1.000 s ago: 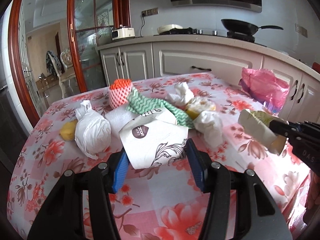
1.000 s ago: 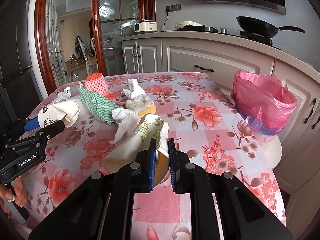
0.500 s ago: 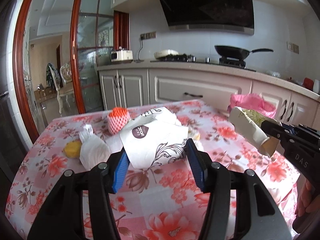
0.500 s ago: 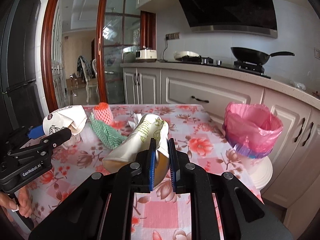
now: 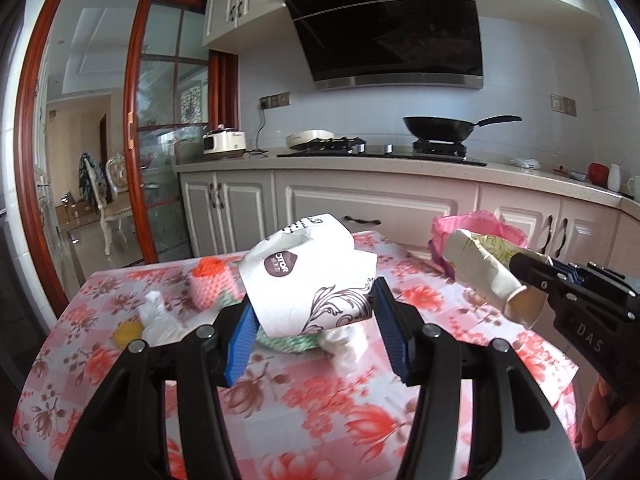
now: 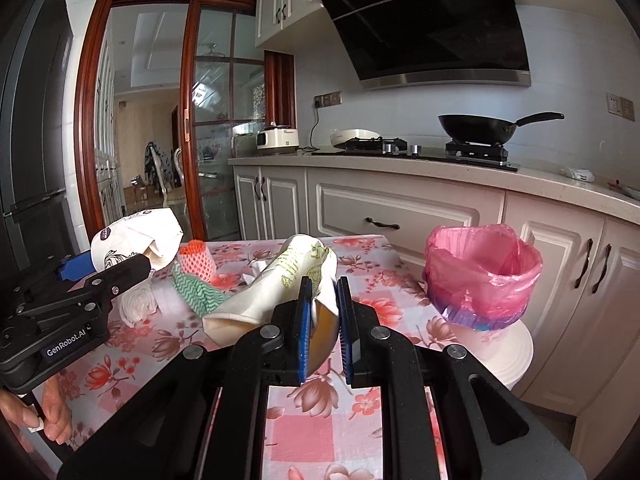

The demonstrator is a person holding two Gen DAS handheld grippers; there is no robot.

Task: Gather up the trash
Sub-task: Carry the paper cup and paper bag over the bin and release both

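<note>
left gripper (image 5: 312, 320): jaws about halfway apart, blue pads clamped on a crumpled white paper bag with a brown logo (image 5: 308, 276), held up clear of the table

right gripper (image 6: 324, 312): pinched nearly closed on the edge of a squashed cream paper cup with green print (image 6: 288, 280), also lifted off the table

table (image 6: 384, 304): floral pink cloth; the far edge sits close to the cabinets, and the right edge ends just before the bin

bin (image 6: 480, 276): pink liner, mouth open, standing on a white stool (image 6: 508, 348) just past the table's right edge, near the cabinet doors. Nothing between it and the cup, so plenty of air there

still on table: red foam net (image 5: 208, 280), green zigzag cloth (image 6: 196, 292), knotted white plastic bag (image 5: 160, 320), yellow lump (image 5: 127, 333), crumpled tissue (image 5: 348, 340)

left view only: the yellow lump and the tissue

right view only: the whole bin rim and stool, plus a hand (image 6: 48, 412) under the left gripper
</note>
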